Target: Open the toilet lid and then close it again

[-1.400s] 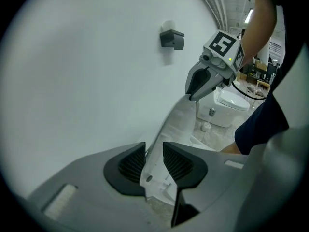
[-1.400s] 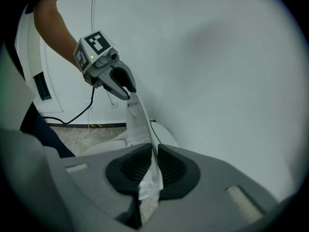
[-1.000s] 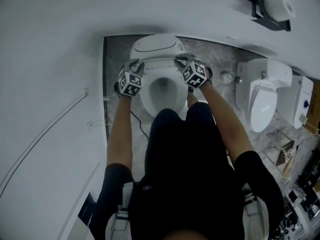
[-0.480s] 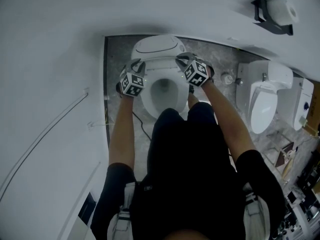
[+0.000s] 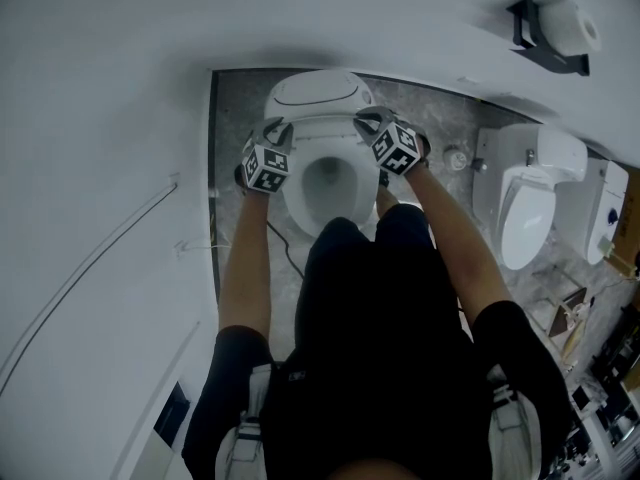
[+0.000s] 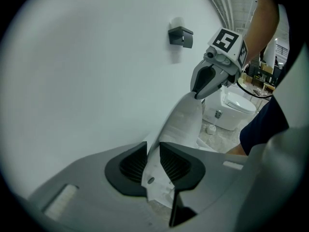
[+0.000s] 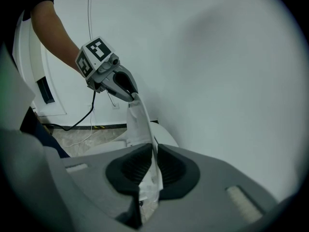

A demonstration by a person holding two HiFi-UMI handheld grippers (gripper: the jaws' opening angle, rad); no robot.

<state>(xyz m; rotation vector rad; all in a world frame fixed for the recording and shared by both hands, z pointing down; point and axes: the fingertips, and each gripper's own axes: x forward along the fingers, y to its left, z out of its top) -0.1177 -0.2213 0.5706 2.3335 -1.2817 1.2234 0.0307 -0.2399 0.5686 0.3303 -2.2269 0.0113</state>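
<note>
Entry, seen from the head view and both gripper views.

Nearest to me: the person's two forearms reach down and forward over the toilet, one to each side of it.

Left gripper: its jaws have just been closing. The left edge of the toilet lid sits between the ribbed pads, and both pads lie against it. I read this as a clamp on the lid.

Right gripper: clenched on the opposite edge of the lid. In its own view the thin white rim runs straight between the two pads with no gap on either side.

Lid position: raised, standing close to upright at the back of the bowl and spanning from one gripper to the other. Each gripper view shows the other gripper's tips on the far edge of the lid.

Below the lid the bowl is uncovered. Just behind the lid is the tank, against the white wall.

A dark cable lies on the marbled floor left of the bowl.

Farther right a second toilet stands on the same floor. A paper roll holder is mounted on the wall above it.
</note>
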